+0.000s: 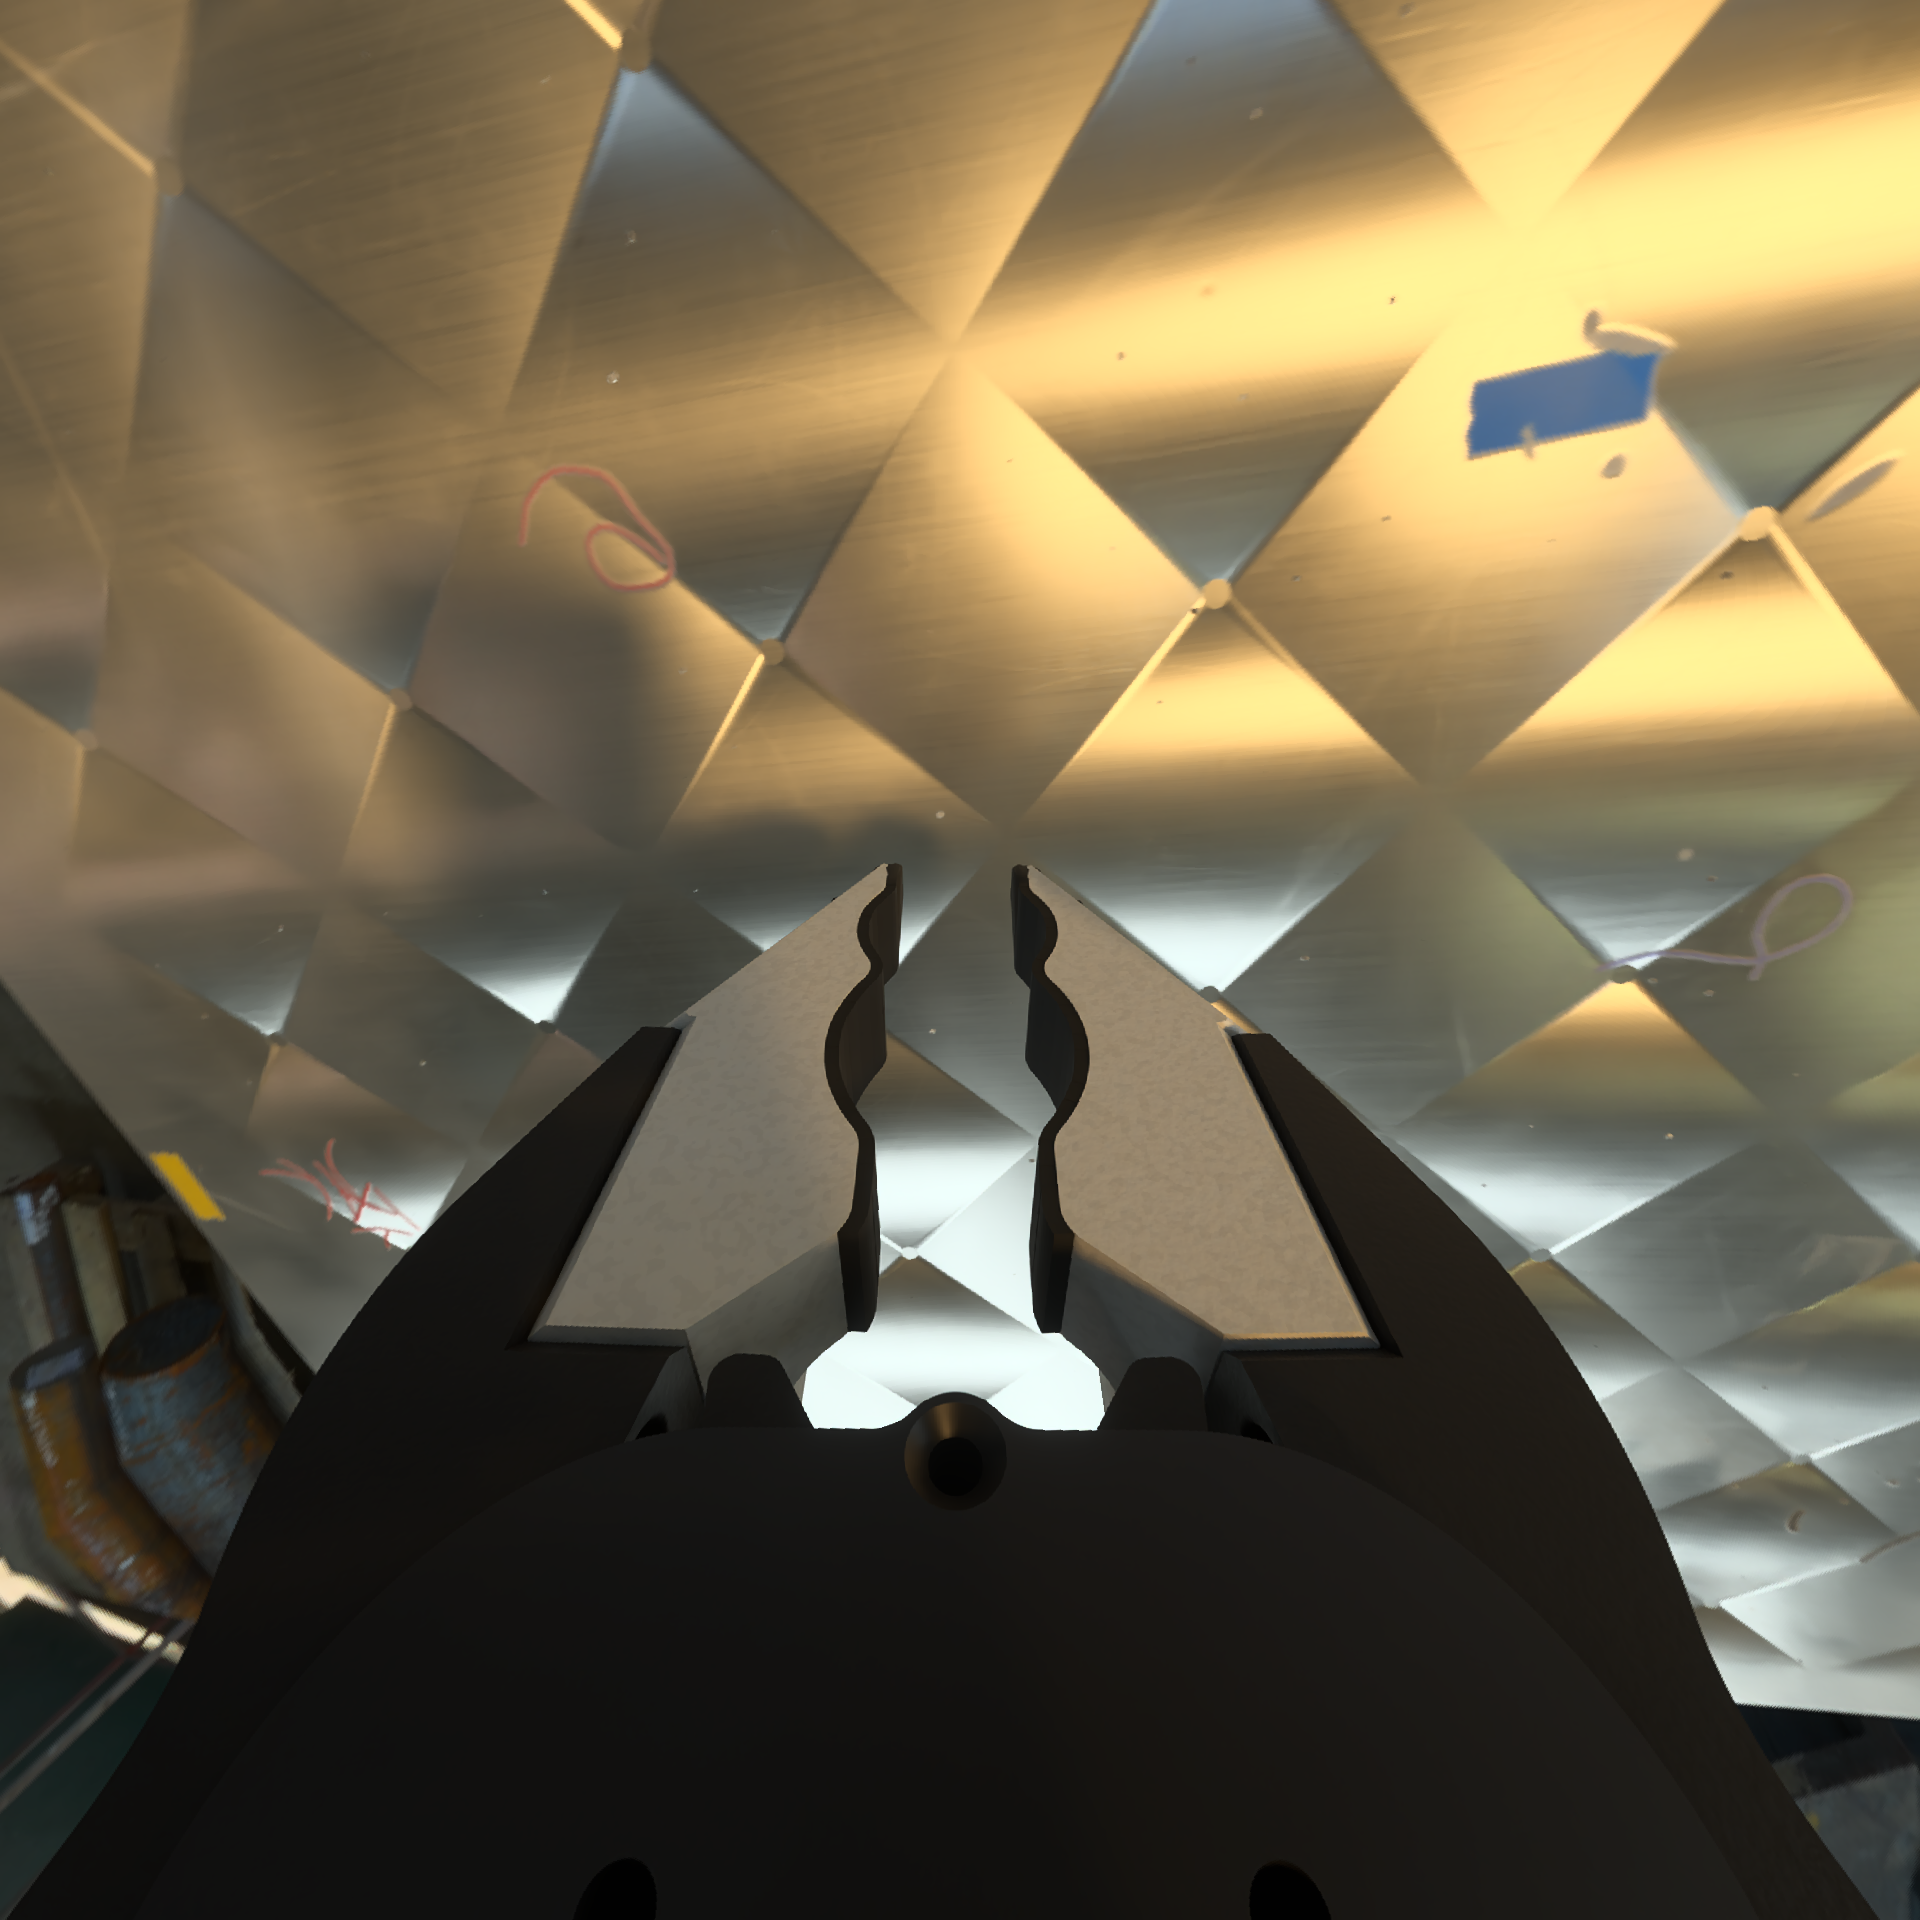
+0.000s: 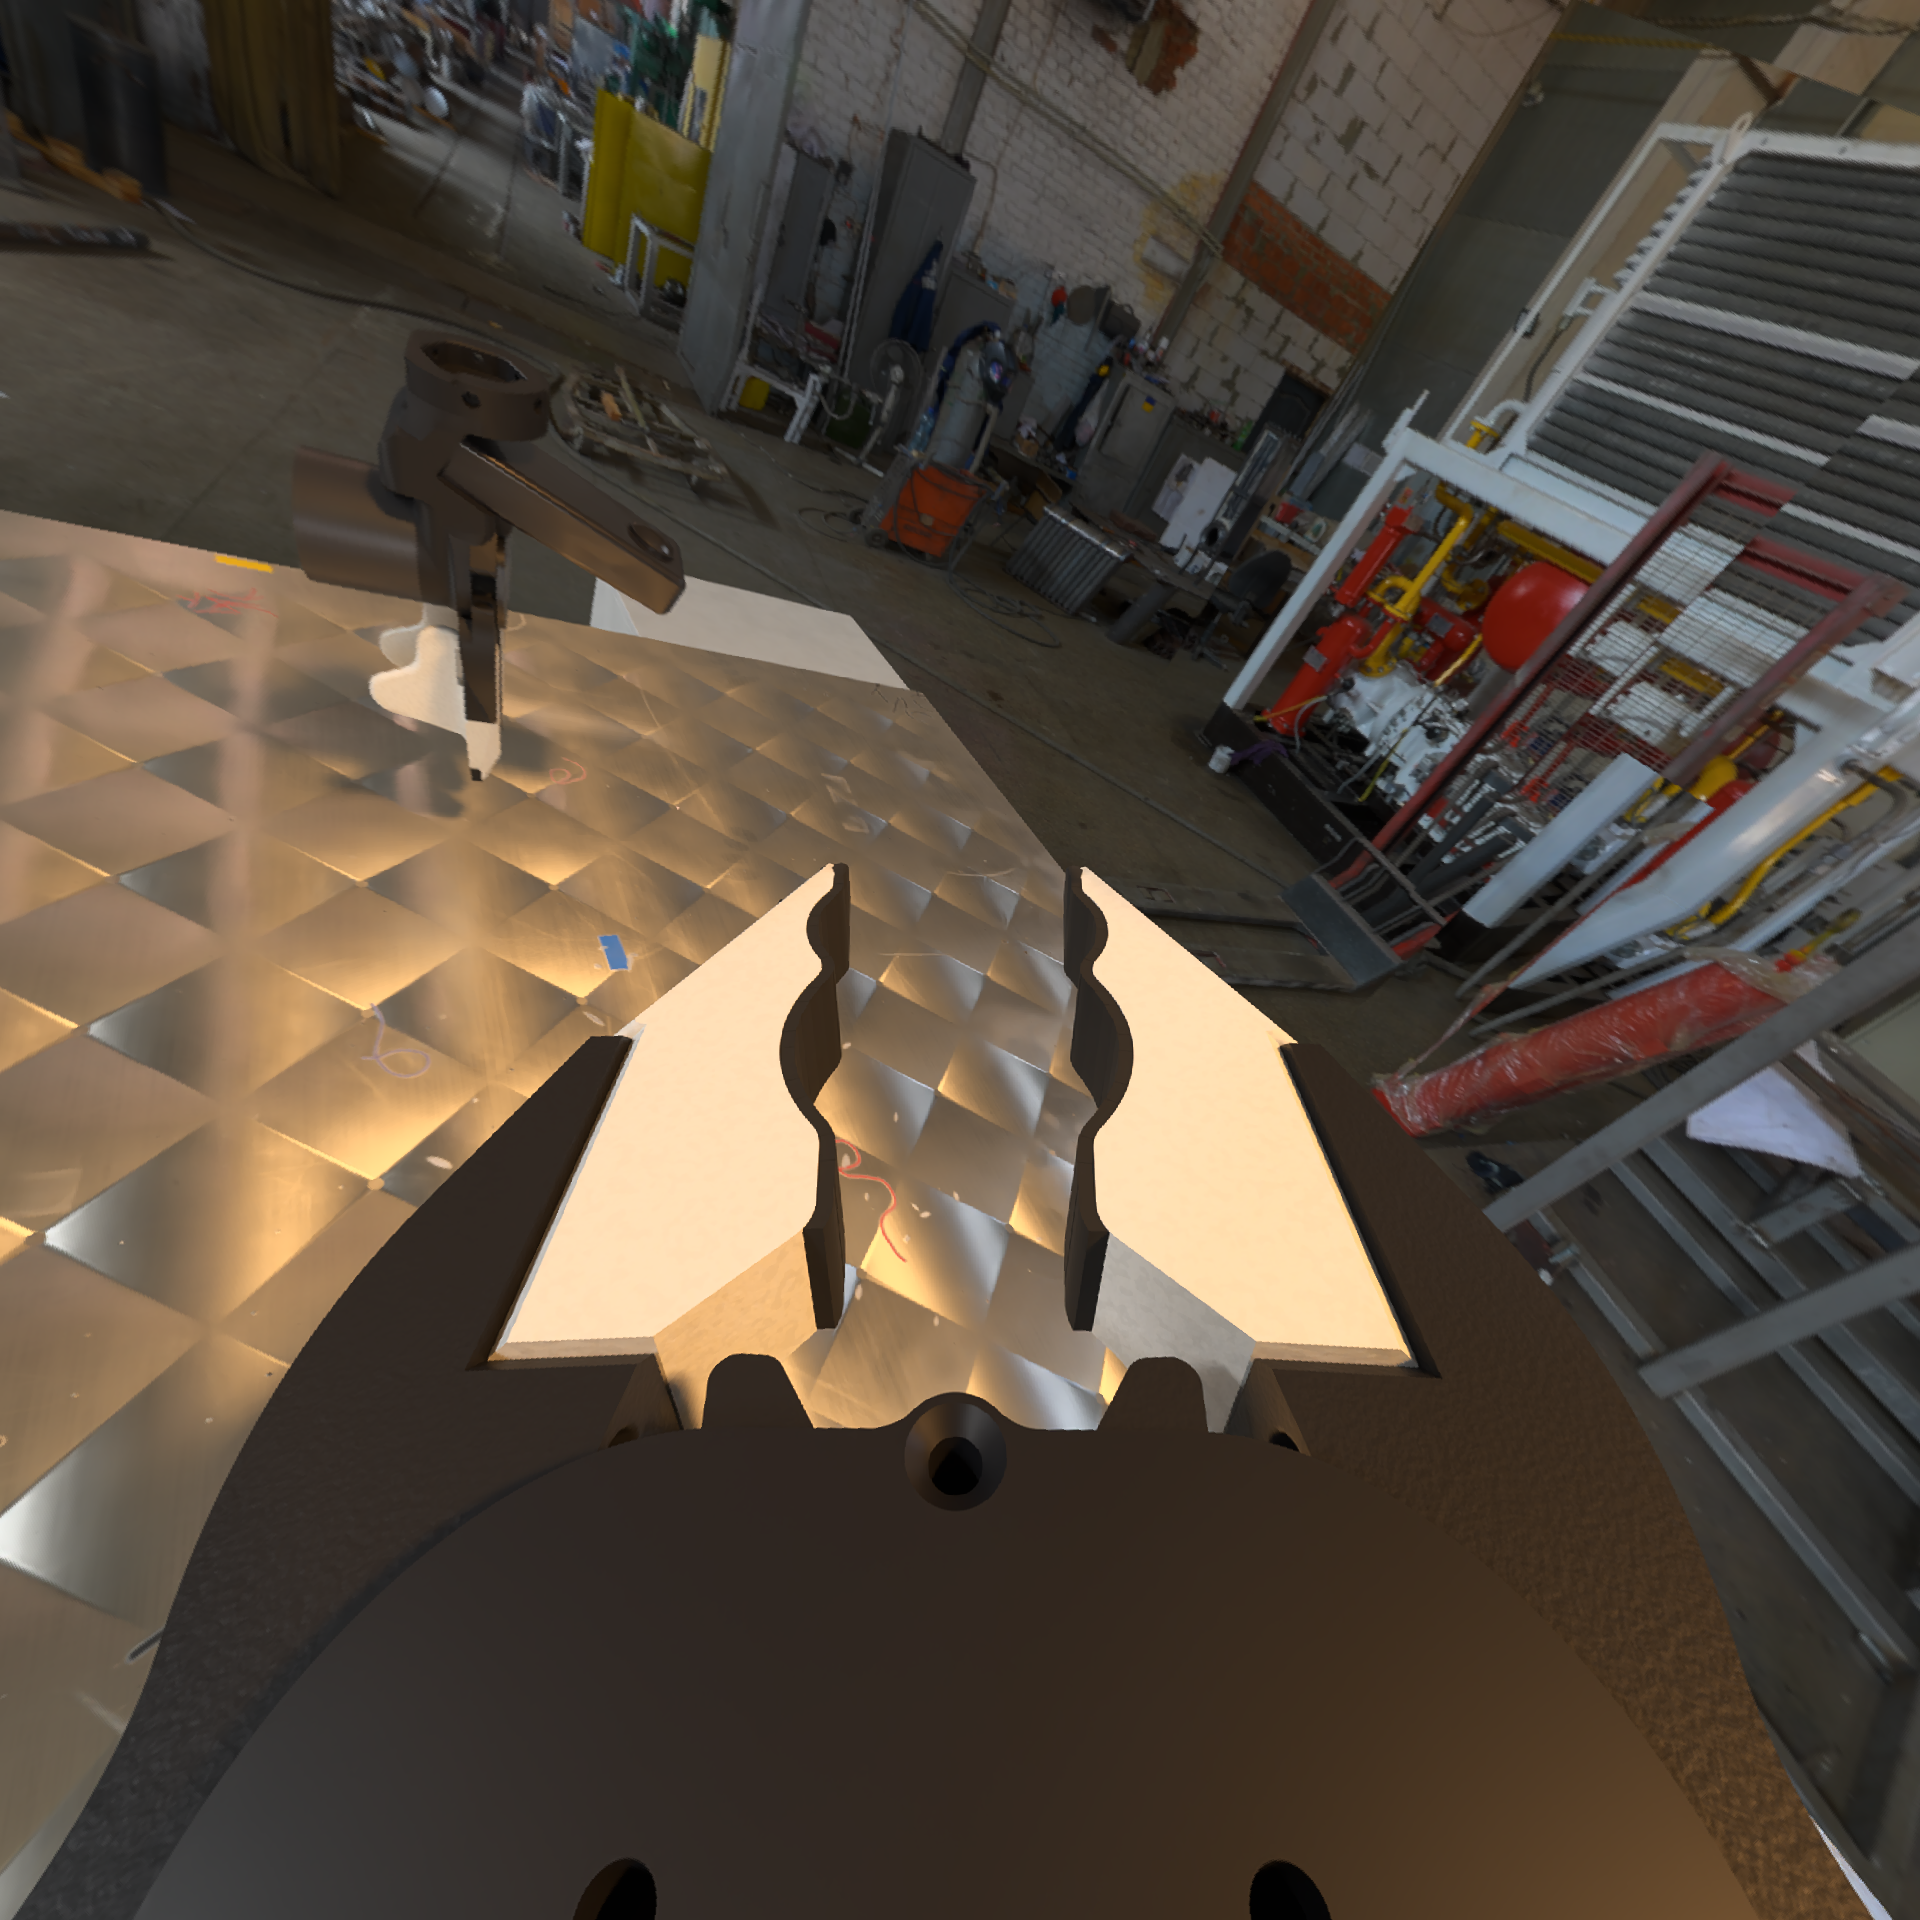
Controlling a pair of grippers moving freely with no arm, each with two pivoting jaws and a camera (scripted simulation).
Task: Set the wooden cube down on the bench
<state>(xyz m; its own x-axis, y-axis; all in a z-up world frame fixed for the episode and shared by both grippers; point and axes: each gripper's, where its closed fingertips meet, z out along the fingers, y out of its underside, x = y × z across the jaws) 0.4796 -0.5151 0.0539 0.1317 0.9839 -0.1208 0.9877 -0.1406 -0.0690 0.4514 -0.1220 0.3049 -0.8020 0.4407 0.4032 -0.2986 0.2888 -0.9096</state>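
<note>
I count two grippers and one bench (image 1: 1039, 644); no wooden cube shows ahead of either pair of fingers, so I can't tell its place or heading. My left gripper (image 1: 956, 883) is parted slightly on nothing, my right gripper (image 2: 956, 883) wider, also empty.

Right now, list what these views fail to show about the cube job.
- Cube: in neither view; whether it lies outside the frames or behind a gripper cannot be told.
- Bench near edge: covered by the left gripper body in the left view, by the right gripper body in the right view.
</note>
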